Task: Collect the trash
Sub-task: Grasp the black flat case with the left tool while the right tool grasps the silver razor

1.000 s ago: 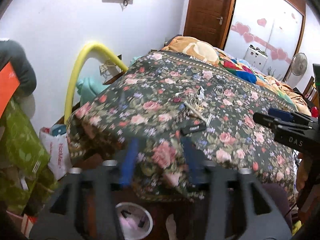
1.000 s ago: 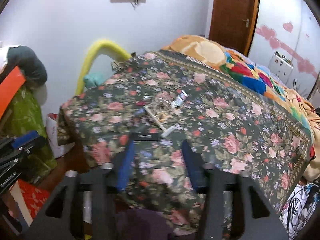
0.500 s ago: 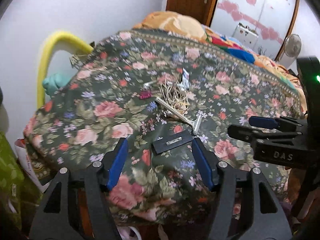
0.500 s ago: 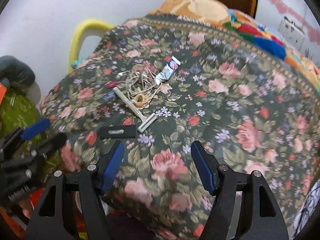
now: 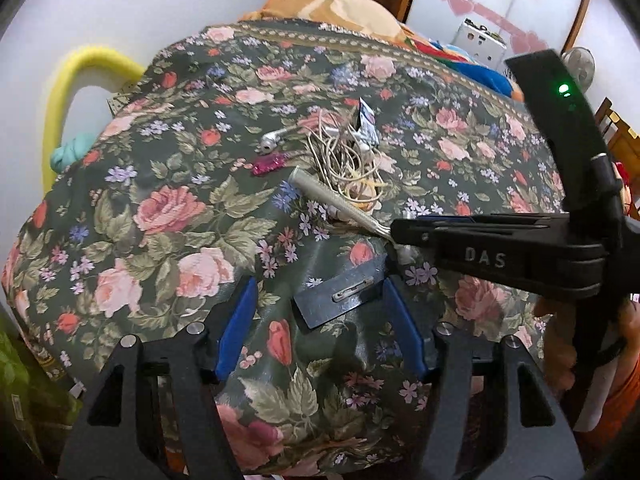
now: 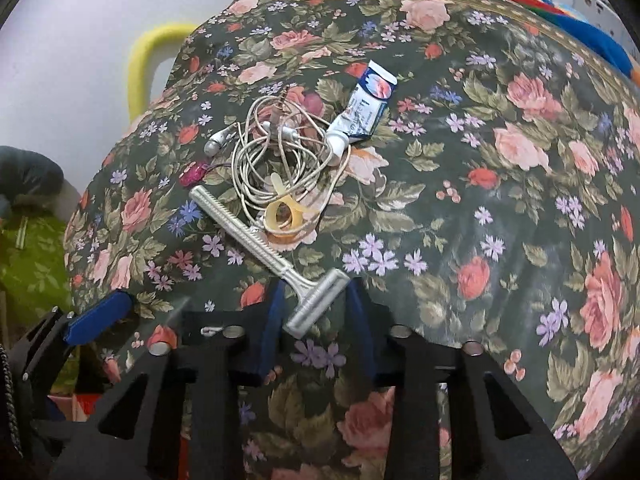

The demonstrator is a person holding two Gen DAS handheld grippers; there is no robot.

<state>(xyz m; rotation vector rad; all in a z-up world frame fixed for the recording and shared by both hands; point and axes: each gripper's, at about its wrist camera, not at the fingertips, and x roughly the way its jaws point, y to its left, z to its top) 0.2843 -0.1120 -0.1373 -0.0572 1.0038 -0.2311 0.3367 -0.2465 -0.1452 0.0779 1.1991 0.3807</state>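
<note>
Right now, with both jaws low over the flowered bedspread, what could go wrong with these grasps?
1. The right gripper is closing its jaws around the razor's head; its handle lies against the earphone cable, so lifting may drag the tangle.
2. The left gripper straddles the flat dark card; the jaws may pinch the soft bedspread instead.
3. The two grippers are close together and may collide.

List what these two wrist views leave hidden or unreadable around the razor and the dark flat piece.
- Razor head, left wrist view: covered by the right gripper, whose jaws are closing.
- Dark flat piece, right wrist view: behind the right gripper's body; only a sliver shows.
- Tube lettering, both views: too small to read.
- Pad contact on razor, right wrist view: unclear.
</note>
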